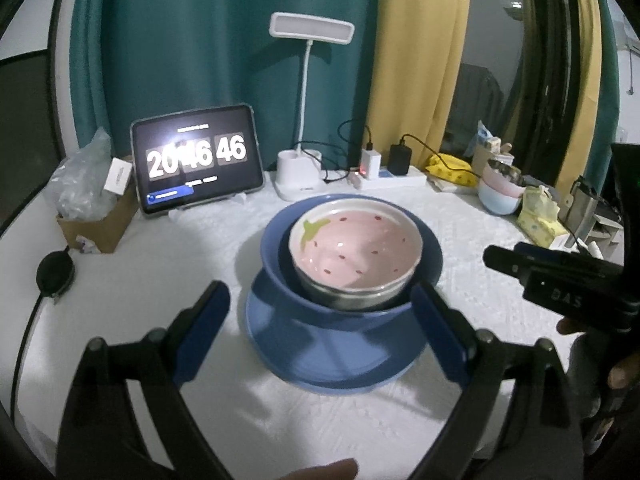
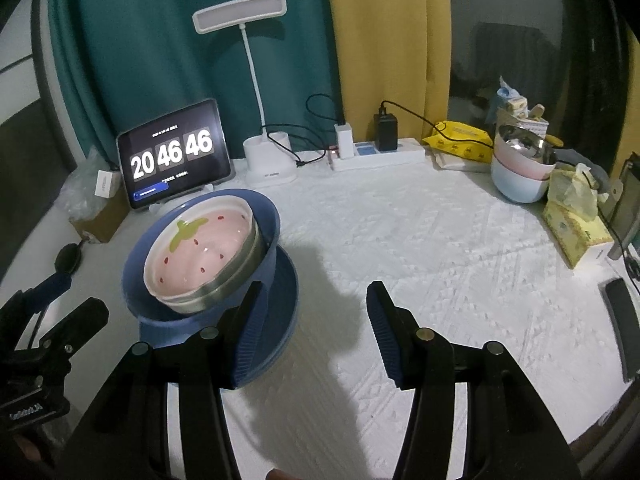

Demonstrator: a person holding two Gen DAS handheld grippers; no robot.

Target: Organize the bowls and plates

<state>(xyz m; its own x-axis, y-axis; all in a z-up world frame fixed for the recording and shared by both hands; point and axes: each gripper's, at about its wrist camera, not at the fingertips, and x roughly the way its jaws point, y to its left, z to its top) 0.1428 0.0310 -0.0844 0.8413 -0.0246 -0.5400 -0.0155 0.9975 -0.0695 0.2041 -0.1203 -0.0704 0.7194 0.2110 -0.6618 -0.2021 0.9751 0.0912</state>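
A pink strawberry-pattern bowl (image 1: 356, 252) sits in a steel bowl (image 1: 352, 296), nested in a blue bowl (image 1: 280, 276), on a blue plate (image 1: 320, 356) on the white cloth. My left gripper (image 1: 320, 320) is open and empty, fingers on either side of the stack's near edge. The stack shows at left in the right wrist view: pink bowl (image 2: 200, 252), blue bowl (image 2: 136, 280), plate (image 2: 284, 300). My right gripper (image 2: 316, 328) is open and empty, just right of the stack; its left finger (image 2: 248, 332) overlaps the plate.
At the back stand a tablet clock (image 1: 196, 160), a white desk lamp (image 1: 300, 176) and a power strip (image 1: 392, 178) with chargers. Stacked bowls (image 2: 520, 172) and tissue packs (image 2: 576, 232) sit at right. A cardboard box (image 1: 96, 220) sits at left.
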